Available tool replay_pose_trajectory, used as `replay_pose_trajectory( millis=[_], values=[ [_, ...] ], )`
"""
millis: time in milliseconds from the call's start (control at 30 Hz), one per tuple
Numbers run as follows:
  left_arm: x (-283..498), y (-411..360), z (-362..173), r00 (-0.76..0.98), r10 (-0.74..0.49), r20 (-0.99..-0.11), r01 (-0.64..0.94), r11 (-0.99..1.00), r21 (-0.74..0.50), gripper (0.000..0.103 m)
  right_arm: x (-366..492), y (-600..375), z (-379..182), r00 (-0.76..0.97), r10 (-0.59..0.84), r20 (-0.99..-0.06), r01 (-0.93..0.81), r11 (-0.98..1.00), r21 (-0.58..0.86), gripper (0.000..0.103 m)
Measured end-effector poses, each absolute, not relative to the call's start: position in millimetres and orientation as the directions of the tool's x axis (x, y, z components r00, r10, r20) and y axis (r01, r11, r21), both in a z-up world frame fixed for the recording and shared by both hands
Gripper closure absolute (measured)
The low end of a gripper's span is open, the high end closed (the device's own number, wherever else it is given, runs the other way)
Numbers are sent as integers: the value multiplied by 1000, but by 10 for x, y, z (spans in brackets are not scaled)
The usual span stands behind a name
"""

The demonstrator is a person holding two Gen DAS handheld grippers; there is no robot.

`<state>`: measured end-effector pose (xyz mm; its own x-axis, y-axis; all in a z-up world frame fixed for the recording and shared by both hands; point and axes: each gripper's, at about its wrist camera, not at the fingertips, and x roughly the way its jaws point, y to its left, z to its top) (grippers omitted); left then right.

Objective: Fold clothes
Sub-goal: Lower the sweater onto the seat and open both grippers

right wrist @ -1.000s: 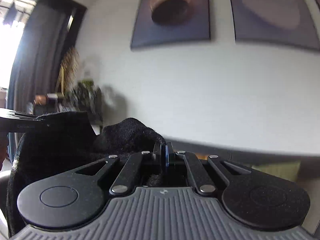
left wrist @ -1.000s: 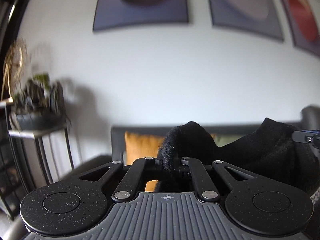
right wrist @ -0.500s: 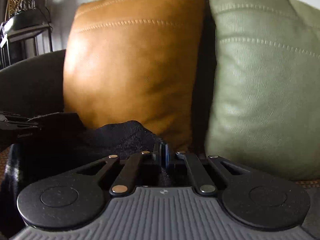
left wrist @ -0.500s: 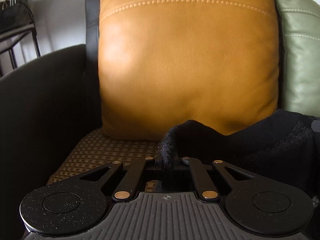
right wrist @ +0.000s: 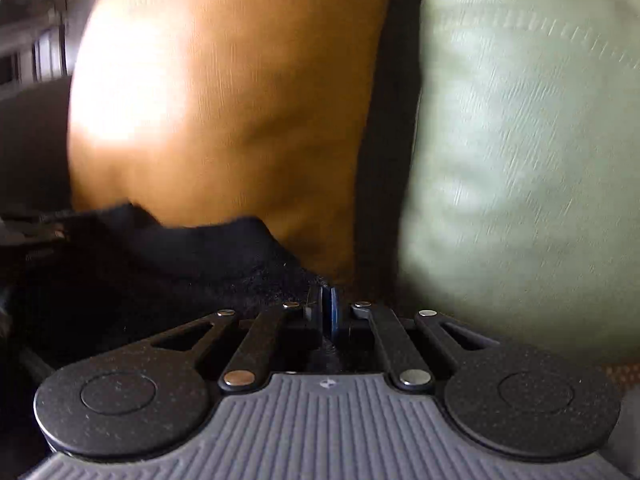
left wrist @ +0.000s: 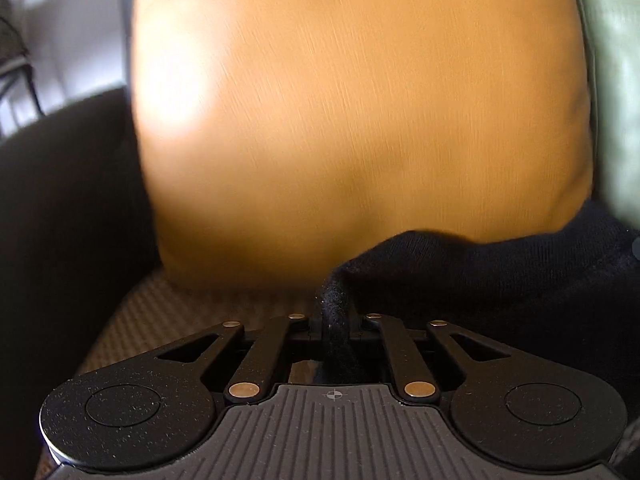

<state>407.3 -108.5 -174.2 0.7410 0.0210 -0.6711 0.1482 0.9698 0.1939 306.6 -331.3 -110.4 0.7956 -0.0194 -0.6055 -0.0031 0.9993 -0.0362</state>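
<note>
Each hand-held gripper pinches a corner of the black garment (left wrist: pixel 500 280): left hand-held gripper (left wrist: pixel 335 320) just loosening (cloth between), right hand-held gripper (right wrist: pixel 326 314) clamped, stretching it flat before the orange cushion (left wrist: pixel 360 120).

both wrist views close, angled down, sharing orange cushion (left wrist: pixel 360 120)

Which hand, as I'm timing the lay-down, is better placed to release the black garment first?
Probably left: left gripper has just been opening, black garment between its fingers; right gripper is clamped shut.

Woven sofa seat (left wrist: pixel 168 312) bears tan cushion (left wrist: pixel 360 120), black garment (left wrist: pixel 500 280).
</note>
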Motion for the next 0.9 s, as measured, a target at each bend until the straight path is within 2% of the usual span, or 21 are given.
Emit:
replay_pose_trajectory(
  millis=[33,67,100,133,167,300,467,533,633,767,900],
  values=[
    [4082,-1045,-1805,735,30,-677,146,969,201,85,3070,-3309,-1179,780,-24,-625,0,999,-38,97],
    [4089,-1002,-1864,731,39,-681,142,968,208,69,3064,-3309,-1240,769,-27,-639,6,999,-36,96],
    [4109,-926,-1844,724,37,-689,131,973,190,46,3058,-3310,-1302,756,-31,-653,12,999,-33,91],
    [4130,-845,-1813,716,34,-697,118,979,169,39,3032,-3321,-1309,754,-28,-657,17,1000,-24,82],
    [4151,-764,-1782,708,30,-705,105,983,148,35,2998,-3336,-1294,755,-23,-655,22,1000,-11,77],
    [4049,-372,-1439,717,-38,-696,89,995,37,30,2775,-3373,-1010,799,-54,-599,41,999,-36,62],
    [3632,-160,-962,763,-11,-646,137,980,145,26,2098,-3444,-451,836,-6,-549,0,1000,-10,61],
    [3369,-175,-793,755,10,-656,137,976,171,26,1690,-3440,-264,841,26,-540,-30,1000,1,59],
    [2796,-136,-661,735,-51,-677,177,977,119,26,1040,-3444,-46,848,70,-526,-59,998,37,56],
    [1723,-354,-639,732,-111,-672,257,959,122,26,100,-3495,137,845,129,-518,-76,990,122,50],
    [806,-597,-722,708,-156,-689,292,953,84,26,-656,-3406,72,830,110,-547,-70,993,93,49]
  ],
)
